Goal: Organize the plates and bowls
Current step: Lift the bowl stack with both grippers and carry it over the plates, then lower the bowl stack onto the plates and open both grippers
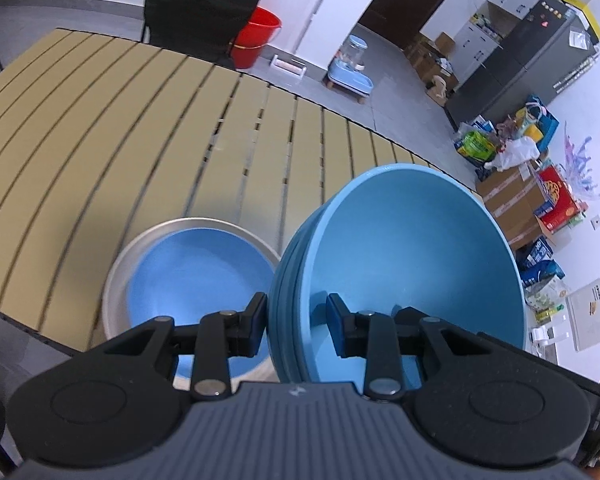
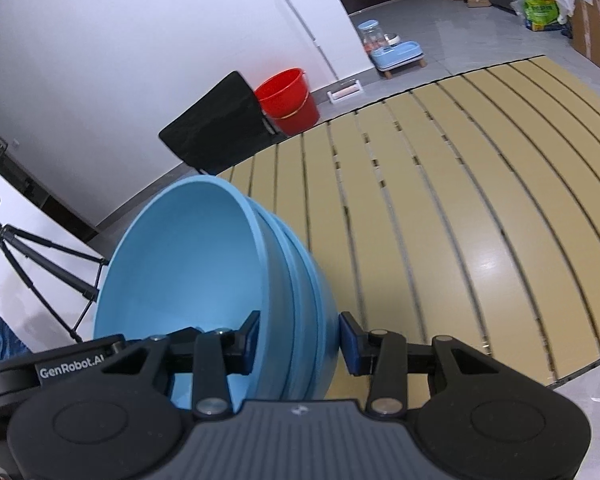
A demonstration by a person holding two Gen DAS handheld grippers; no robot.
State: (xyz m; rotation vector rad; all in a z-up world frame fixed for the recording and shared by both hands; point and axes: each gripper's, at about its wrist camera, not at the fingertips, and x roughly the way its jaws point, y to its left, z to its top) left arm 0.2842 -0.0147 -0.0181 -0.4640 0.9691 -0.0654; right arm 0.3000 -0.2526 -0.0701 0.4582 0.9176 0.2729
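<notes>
We clamp the stack of blue bowls (image 1: 416,256) by opposite rims, left gripper (image 1: 298,322) and right gripper (image 2: 300,340) both narrowed onto its wall.

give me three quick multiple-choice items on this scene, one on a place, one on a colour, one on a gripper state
1. Where does the blue plate lie?
A. in the silver metal pan
B. on the black chair
C. in the red bucket

2. What colour is the bucket on the floor?
A. green
B. red
C. white

3. What is the left gripper doing?
A. hanging open over bare slats
B. gripping a tripod
C. clamping the wall of the stacked blue bowls

Answers: 1 A, the pan's rim rings the plate; 2 B, it shows bright red beside the chair; 3 C, one finger sits inside the bowls, one outside.
</notes>
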